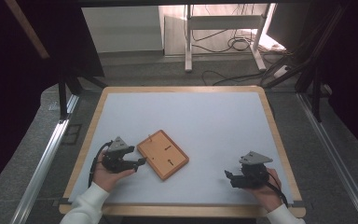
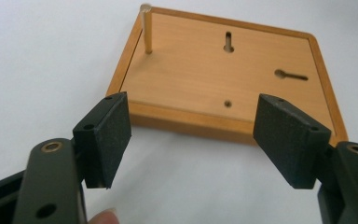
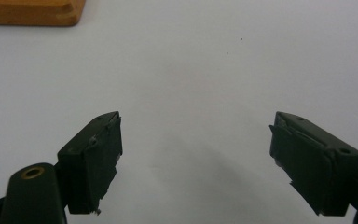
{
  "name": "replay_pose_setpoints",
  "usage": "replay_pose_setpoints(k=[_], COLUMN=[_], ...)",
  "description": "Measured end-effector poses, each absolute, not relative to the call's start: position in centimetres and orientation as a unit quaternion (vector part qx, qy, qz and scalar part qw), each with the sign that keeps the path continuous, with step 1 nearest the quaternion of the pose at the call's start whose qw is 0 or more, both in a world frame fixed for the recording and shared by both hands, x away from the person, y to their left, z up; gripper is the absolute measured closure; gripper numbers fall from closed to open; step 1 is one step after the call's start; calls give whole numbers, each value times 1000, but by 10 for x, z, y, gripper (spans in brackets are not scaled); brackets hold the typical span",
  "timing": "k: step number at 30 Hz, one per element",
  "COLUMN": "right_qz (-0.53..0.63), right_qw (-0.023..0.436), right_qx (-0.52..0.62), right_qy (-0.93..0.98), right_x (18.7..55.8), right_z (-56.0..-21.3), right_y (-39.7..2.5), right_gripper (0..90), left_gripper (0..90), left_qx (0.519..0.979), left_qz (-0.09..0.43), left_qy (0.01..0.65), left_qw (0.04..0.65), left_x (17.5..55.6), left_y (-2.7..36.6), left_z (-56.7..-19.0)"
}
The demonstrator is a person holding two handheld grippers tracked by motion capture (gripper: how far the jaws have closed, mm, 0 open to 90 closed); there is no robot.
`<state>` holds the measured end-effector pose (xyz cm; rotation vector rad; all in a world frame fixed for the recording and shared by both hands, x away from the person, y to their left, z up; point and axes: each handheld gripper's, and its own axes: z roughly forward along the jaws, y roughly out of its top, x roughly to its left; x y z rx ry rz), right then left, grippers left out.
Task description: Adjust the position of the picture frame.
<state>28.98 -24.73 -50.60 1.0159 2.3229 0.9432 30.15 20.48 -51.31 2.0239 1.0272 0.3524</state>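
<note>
The left gripper (image 1: 141, 161) is held low at the table's seven o'clock, jaws spread wide and empty, aimed at the wooden board (image 1: 163, 154) just beside it. One upright peg (image 2: 146, 29) is seated in the board. At five o'clock, the right gripper (image 1: 227, 176) is likewise held agape, empty.
</note>
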Motion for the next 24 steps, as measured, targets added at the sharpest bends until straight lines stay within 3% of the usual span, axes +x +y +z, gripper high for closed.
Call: replay_pose_setpoints(k=[24], right_qz=[334], right_qw=[223], right_qx=[357], right_qy=[844], right_x=[289], right_z=[-508], right_y=[-247], right_gripper=[168], left_gripper=[309], left_qx=[814], left_qz=[132], left_qy=[418], left_qw=[382], left_x=[350], left_y=[182], left_z=[-506])
